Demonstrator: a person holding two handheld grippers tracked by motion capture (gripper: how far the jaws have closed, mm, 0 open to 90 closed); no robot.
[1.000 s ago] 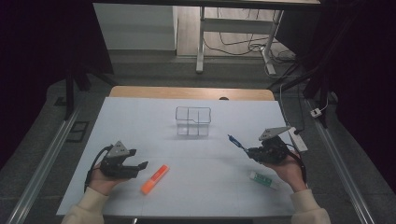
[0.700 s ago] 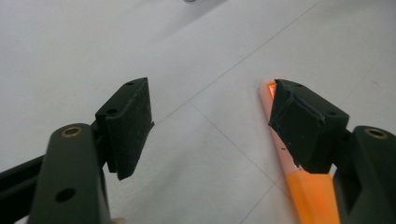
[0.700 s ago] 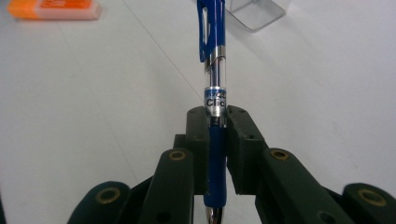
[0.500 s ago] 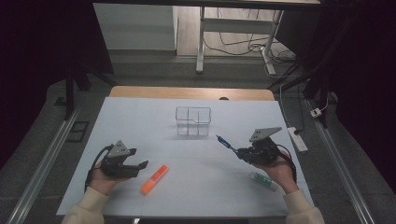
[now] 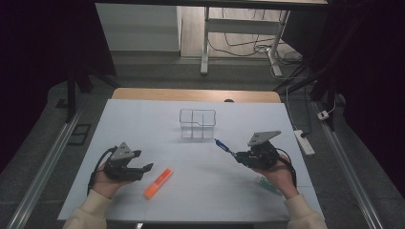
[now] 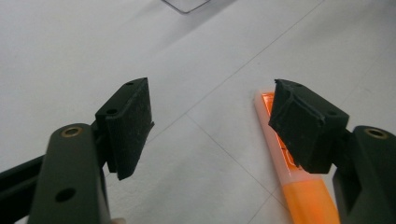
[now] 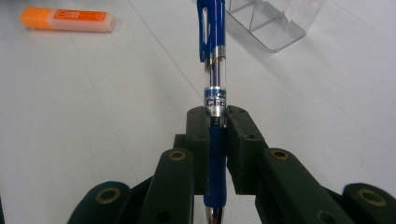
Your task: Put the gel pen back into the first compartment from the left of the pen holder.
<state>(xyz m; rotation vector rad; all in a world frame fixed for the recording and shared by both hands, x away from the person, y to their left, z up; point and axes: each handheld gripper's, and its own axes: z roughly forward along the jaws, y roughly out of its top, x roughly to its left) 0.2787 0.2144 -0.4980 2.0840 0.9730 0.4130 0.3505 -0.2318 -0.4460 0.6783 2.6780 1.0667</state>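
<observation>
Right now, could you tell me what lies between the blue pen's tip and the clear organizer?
Nothing: in the high view, bare white table separates the blue pen from the clear organizer.

lab: rig table [image 5: 143, 119], floor cables [image 5: 248, 45]

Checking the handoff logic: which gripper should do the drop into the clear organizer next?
Right. The right gripper is already shut on the blue pen, which points toward the clear organizer. The left gripper is open beside the orange highlighter, holding nothing.
</observation>
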